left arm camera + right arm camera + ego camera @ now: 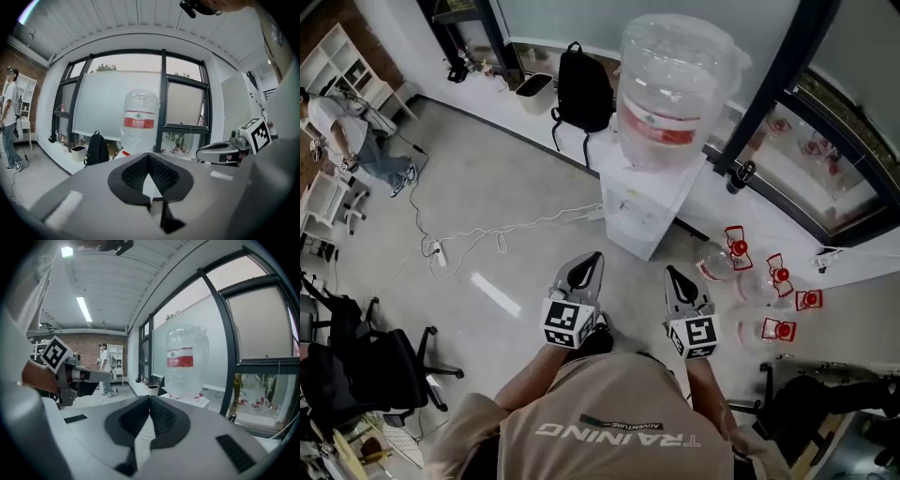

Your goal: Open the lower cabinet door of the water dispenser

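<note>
Leaning at the back wall on the left: a backpack (581, 89), playing no part here. Next, holding the left gripper (593, 258) out ahead of the chest, pointing close to level, jaws pressed together on nothing. Standing upright on the floor (506, 187) just beyond both tools: the dispenser (637, 211), carrying a bottle (670, 84) on top and lying almost dead ahead of the left gripper's line. Presumably keeping the lower door low on the front face turned toward the person, below where both tools are aiming. Not making out its handle or hinge side in any view, with only the bottle showing above the jaws in both gripper views. Further right, holding the right gripper (670, 272) alongside, likewise near level, clamped shut and empty, aiming a little left of the bottle. Judging the left tip slightly nearer the dispenser's near corner, though both are sitting close. Likely needing to drop lower and spread the jaws before reaching for the door's edge.
</note>
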{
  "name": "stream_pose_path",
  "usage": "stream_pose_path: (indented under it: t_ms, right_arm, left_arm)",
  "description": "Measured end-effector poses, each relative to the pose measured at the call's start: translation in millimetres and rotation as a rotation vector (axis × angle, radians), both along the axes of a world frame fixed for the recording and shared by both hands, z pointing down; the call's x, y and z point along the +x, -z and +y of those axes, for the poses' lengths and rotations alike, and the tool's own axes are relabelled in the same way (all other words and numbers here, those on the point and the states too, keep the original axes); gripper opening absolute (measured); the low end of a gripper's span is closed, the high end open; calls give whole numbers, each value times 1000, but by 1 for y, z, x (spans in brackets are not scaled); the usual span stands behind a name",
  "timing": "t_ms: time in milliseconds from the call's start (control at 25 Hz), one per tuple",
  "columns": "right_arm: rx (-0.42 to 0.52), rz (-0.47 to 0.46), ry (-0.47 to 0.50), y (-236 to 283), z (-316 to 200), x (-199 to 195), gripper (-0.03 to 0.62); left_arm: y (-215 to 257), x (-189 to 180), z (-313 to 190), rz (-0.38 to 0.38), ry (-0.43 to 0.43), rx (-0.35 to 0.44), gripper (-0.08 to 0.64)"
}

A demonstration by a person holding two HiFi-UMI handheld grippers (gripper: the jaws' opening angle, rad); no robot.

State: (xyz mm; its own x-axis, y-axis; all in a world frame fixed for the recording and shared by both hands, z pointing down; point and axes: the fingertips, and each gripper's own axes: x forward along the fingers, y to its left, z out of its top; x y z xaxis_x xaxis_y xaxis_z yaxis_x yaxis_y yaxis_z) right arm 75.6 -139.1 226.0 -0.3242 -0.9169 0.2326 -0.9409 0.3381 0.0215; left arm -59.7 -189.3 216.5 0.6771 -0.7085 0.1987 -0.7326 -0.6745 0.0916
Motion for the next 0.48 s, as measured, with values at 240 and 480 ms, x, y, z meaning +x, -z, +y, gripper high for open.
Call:
stream_pose_path:
  t_ms: [240,480]
  right_arm:
    - [-23,-28,-106,-5,-40,-14,11]
    - [-64,-13,-157,-18,-54,-17,11]
  left_arm:
    - [-10,-6,-51,18,-119,-19,8]
    - [-14,-9,-79,22,-146,-6,8]
